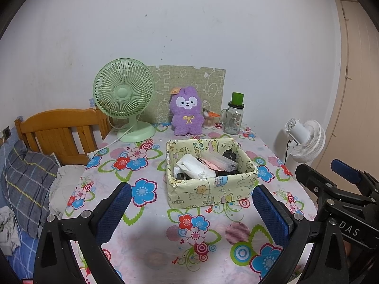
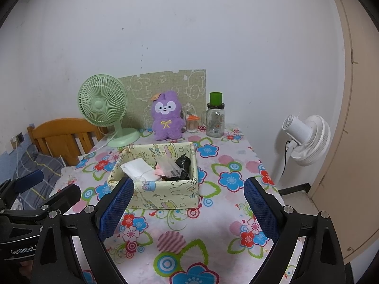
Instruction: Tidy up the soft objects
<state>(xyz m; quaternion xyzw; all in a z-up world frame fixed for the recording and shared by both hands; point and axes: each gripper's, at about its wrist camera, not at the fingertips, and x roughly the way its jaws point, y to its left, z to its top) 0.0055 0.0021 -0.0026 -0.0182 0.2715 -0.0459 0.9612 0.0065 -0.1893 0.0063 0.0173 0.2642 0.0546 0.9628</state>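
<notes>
A purple plush bunny [image 1: 186, 113] sits upright at the back of the floral table, against a green patterned board; it also shows in the right wrist view [image 2: 167, 119]. A pale yellow cartoon-print box [image 1: 210, 188] stands mid-table and holds a white cloth [image 1: 194, 168], a clear plastic packet and something black; it also shows in the right wrist view [image 2: 163, 195]. My left gripper [image 1: 190, 209] is open and empty, in front of the box. My right gripper [image 2: 189, 207] is open and empty, just in front and right of the box.
A green desk fan [image 1: 124, 99] stands back left, its cord trailing off the table. A glass jar with a green lid [image 1: 233, 116] and a small cup stand back right. A white floor fan [image 2: 305, 139] is right of the table. A wooden headboard [image 1: 59, 132] and bedding lie left.
</notes>
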